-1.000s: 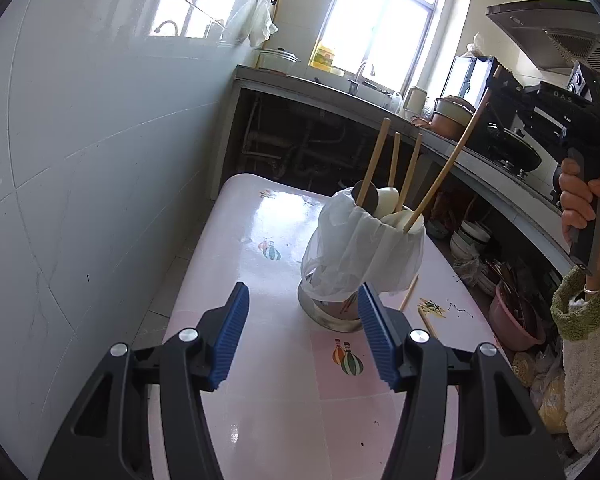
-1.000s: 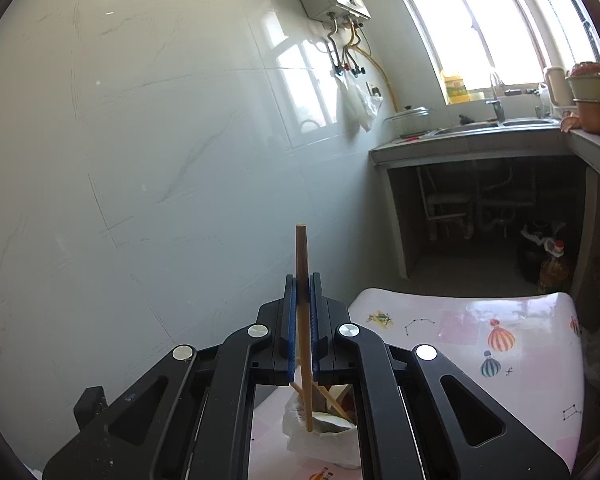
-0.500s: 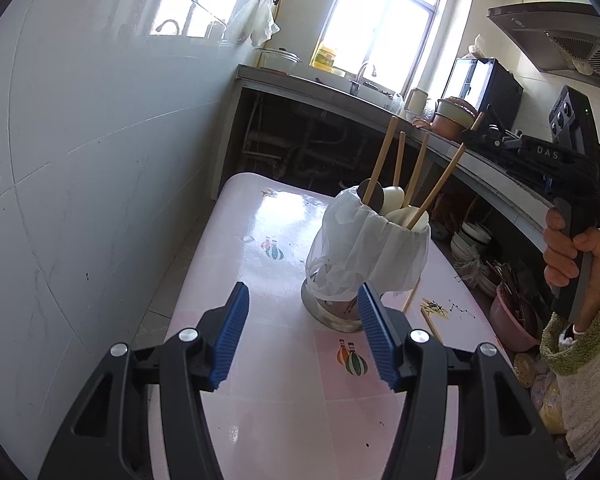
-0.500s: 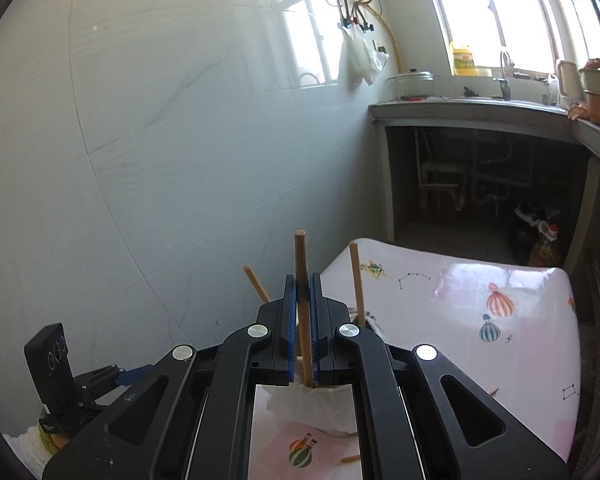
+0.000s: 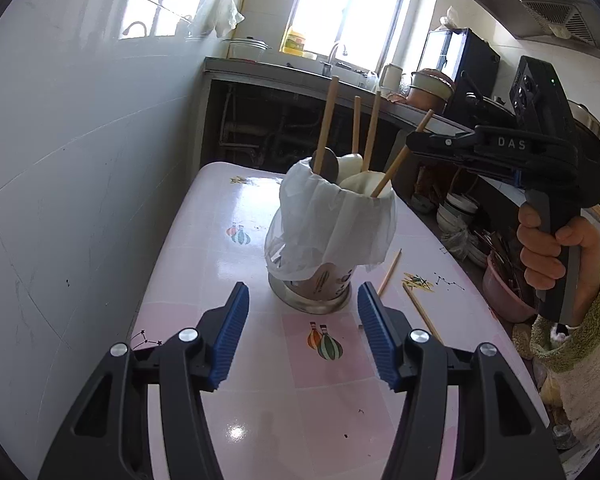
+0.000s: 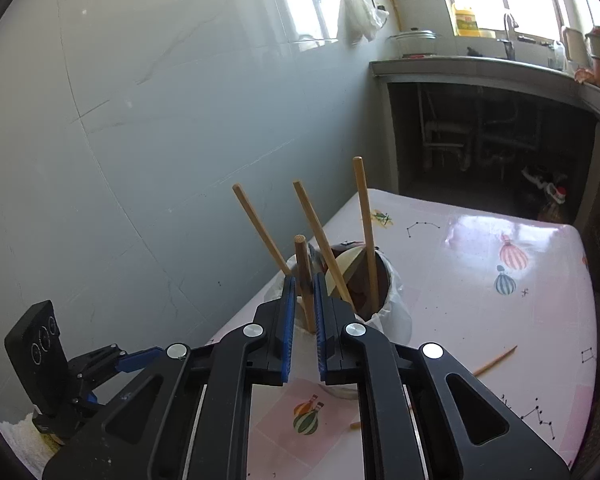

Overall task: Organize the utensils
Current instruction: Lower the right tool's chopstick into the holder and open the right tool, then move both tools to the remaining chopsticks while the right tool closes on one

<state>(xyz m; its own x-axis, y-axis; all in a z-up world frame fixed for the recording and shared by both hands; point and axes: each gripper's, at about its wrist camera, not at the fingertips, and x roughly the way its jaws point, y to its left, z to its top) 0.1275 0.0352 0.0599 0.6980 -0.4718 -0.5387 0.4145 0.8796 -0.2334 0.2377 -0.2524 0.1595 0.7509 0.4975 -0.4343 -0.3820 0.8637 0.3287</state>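
A cup lined with a white bag [image 5: 332,232] stands on the pink table [image 5: 260,360] and holds several wooden chopsticks and spoons. My left gripper [image 5: 302,332] is open and empty, low in front of the cup. My right gripper [image 6: 303,300] hangs over the cup [image 6: 384,300] with its jaws slightly apart around a chopstick [image 6: 305,280] that stands in the cup; it also shows in the left wrist view [image 5: 416,146]. Two loose chopsticks [image 5: 420,308] lie on the table right of the cup.
A tiled wall [image 5: 80,160] runs along the table's left side. A counter with a sink [image 5: 340,76] stands behind. Bowls and a pink basin [image 5: 504,288] sit on the floor to the right.
My right gripper has come down over the cup with the chopstick, and its jaws have parted a little. The chopstick now stands in the cup. My left gripper has stayed put.
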